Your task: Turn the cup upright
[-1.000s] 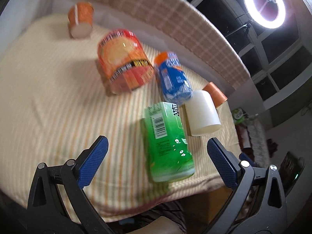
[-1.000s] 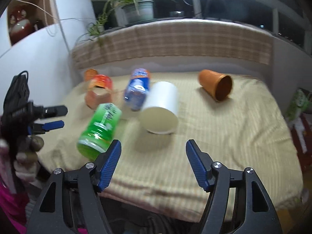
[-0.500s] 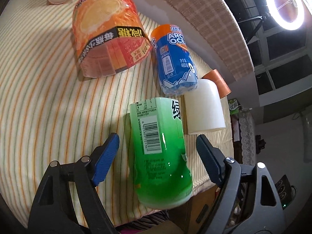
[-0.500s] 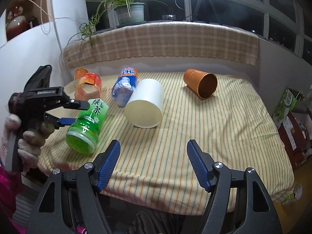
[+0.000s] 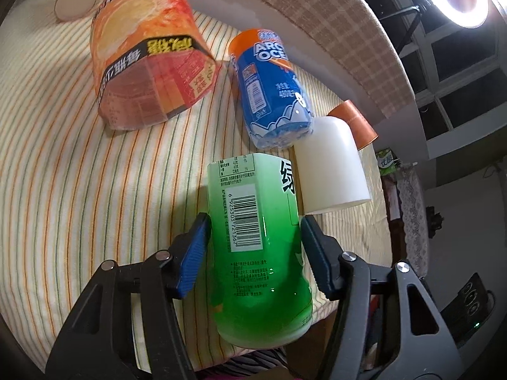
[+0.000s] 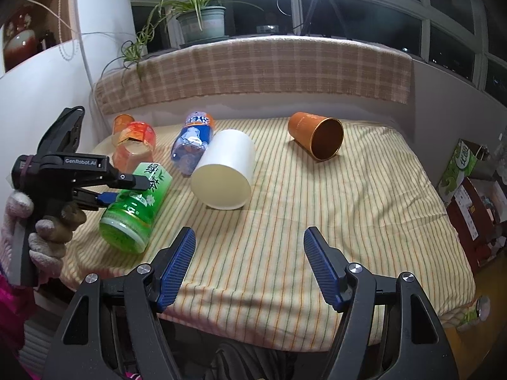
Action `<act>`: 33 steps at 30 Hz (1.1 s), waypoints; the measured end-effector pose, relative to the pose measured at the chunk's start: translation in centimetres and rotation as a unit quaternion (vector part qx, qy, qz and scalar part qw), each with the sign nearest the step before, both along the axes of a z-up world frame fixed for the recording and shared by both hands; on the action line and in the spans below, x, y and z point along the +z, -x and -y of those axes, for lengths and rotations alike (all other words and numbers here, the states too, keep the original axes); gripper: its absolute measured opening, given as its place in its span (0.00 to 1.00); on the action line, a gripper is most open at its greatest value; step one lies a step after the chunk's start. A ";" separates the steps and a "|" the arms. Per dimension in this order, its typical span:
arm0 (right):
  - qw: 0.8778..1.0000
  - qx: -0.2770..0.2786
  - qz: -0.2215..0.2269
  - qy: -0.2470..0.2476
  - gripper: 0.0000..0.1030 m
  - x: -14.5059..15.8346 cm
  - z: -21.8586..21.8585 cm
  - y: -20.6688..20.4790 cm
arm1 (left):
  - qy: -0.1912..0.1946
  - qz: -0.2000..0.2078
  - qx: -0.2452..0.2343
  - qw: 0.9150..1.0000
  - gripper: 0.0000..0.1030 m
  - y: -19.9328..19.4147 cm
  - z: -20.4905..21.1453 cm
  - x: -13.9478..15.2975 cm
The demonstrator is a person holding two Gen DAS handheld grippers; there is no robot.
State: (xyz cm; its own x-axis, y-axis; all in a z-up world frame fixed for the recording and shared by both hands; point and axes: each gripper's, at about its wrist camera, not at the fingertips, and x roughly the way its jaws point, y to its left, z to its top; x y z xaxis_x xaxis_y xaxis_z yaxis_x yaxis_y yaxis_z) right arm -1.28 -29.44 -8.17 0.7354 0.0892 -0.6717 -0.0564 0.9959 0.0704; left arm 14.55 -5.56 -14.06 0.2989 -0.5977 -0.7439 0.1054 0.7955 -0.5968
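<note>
A green cup (image 5: 256,247) lies on its side near the front left of the striped table, also in the right wrist view (image 6: 136,209). My left gripper (image 5: 253,240) straddles it, blue pads at both sides; it also shows in the right wrist view (image 6: 126,190). Whether the pads press the cup I cannot tell. A white cup (image 6: 225,174) lies on its side beside it, and an orange cup (image 6: 317,139) lies farther right. My right gripper (image 6: 248,266) is open and empty above the table's front edge.
A blue bottle (image 6: 193,142), a red-orange cup (image 6: 134,145) and a small orange cup (image 6: 122,123) lie at the back left. A checked cloth ledge (image 6: 253,72) runs along the back. Boxes (image 6: 459,171) stand right of the table.
My left gripper has moved forward over the green cup and its fingers have closed in to the cup's sides. The right gripper has pulled back slightly and stayed open.
</note>
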 end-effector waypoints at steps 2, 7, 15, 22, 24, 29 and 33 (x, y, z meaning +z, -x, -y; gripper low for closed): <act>1.000 -0.002 -0.001 -0.001 0.68 0.0 0.0 0.0 | -0.009 0.009 -0.003 1.000 0.58 0.2 0.3 0.2; 1.000 -0.005 0.000 -0.002 0.68 0.0 0.0 -0.1 | -0.033 0.045 -0.004 0.998 0.58 1.2 0.6 1.4; 1.000 -0.008 -0.004 -0.005 0.68 -0.3 0.1 -0.2 | -0.091 0.140 -0.008 0.986 0.57 4.2 1.7 4.2; 1.000 -0.012 -0.002 -0.004 0.68 -0.4 0.0 -0.1 | -0.131 0.193 -0.009 0.972 0.57 5.6 2.9 5.5; 1.000 -0.014 -0.002 -0.005 0.68 -0.3 0.1 -0.1 | -0.138 0.202 -0.009 0.970 0.57 5.7 3.0 5.6; 1.000 -0.021 -0.002 -0.005 0.68 -0.3 0.3 -0.1 | -0.156 0.220 -0.012 0.963 0.57 6.3 3.6 5.7; 1.000 -0.025 -0.001 -0.004 0.68 -0.3 0.4 0.0 | -0.167 0.234 -0.019 0.958 0.57 6.8 4.2 5.4</act>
